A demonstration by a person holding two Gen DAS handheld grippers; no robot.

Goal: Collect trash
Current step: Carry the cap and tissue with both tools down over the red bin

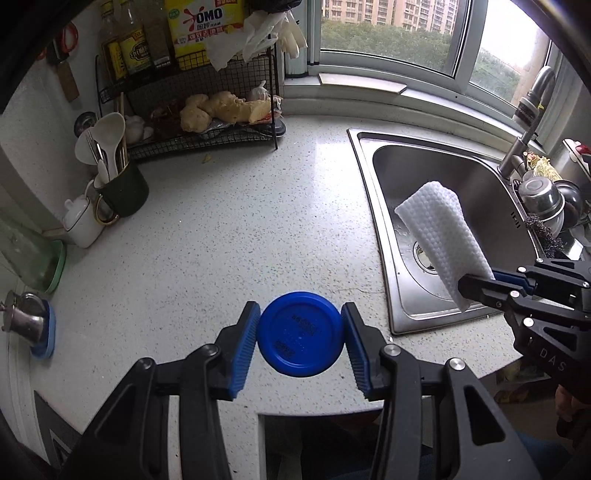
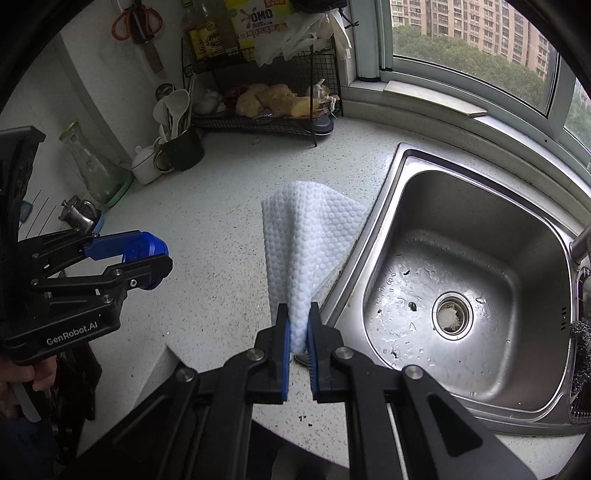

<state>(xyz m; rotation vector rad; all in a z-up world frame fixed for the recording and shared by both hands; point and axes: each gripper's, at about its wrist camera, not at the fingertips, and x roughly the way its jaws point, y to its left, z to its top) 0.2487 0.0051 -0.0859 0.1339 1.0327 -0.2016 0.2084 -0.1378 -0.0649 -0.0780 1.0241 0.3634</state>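
- Glass carafe (image 1: pixel 27 254): far left of the left gripper, standing on a green tray against the wall.
- White teapot (image 1: pixel 79 218) and dark mug (image 1: pixel 123 192): ahead and to the left of the left gripper, side by side near the wall. The mug holds white spoons and other utensils.
- Wire rack (image 1: pixel 207 110): well ahead of the left gripper, in the corner. Lower shelf carries ginger root (image 1: pixel 221 109); upper shelf carries bottles and a yellow detergent bag (image 1: pixel 205 31).
- Left gripper (image 1: pixel 301 334): jaws part-way apart, blue pads pressed on opposite edges of a blue round lid (image 1: pixel 300 334). The lid is held clear of the speckled countertop (image 1: pixel 229 229), flat face toward the camera.
- Person's hand (image 2: pixel 22 384): seen in the right wrist view, wrapped around the left gripper's handle.
- Right gripper (image 2: pixel 298 332): to the right of the left gripper, jaws nearly together, clamped on the lower end of a white embossed paper towel (image 2: pixel 306 240). The towel stands up and forward from the pads, fanning wider toward its free end.
- Steel sink (image 2: pixel 472 280): ahead and to the right of the right gripper. The basin is wet, with small dark scraps near the drain (image 2: pixel 452 315).
- Faucet (image 1: pixel 528 118): beyond the sink, at the far right of the left wrist view; steel bowls (image 1: pixel 543 199) sit beside it.
- Window (image 1: pixel 388 33): behind the sink, along the back wall.
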